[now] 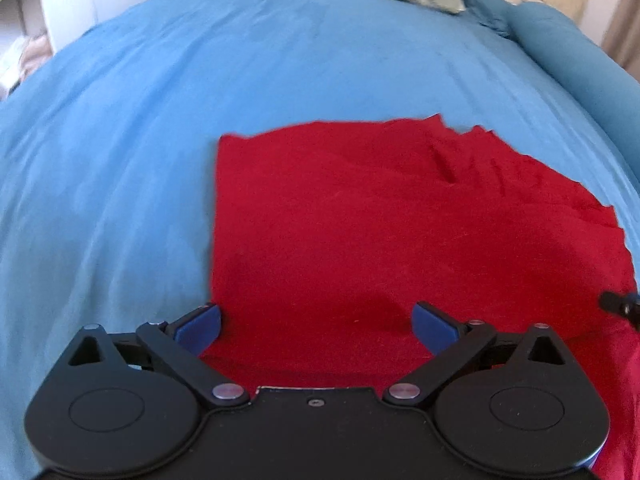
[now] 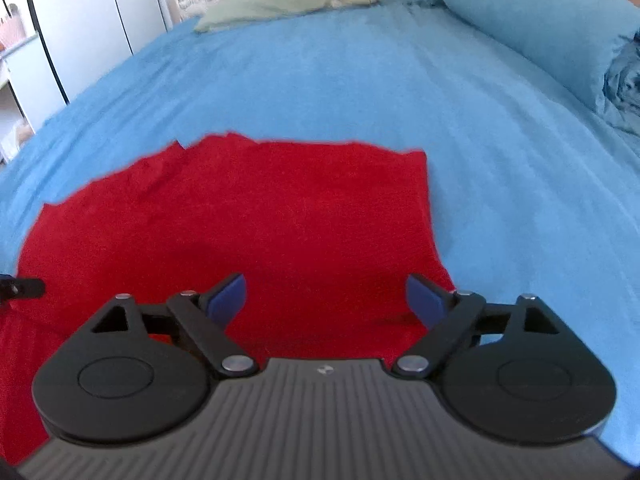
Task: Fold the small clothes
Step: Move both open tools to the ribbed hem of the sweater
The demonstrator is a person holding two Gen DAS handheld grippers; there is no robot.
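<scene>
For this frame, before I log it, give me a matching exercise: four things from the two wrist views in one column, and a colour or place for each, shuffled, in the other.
Things:
1. cloth
2. bedsheet
3. green pillow
4. left gripper

Descriptions:
A. blue, covers the whole bed
B. open, over the near edge of the cloth
C. red, lying flat on the bed
D. at the far end of the bed

Pairs: 1-C, 2-A, 3-D, 4-B
</scene>
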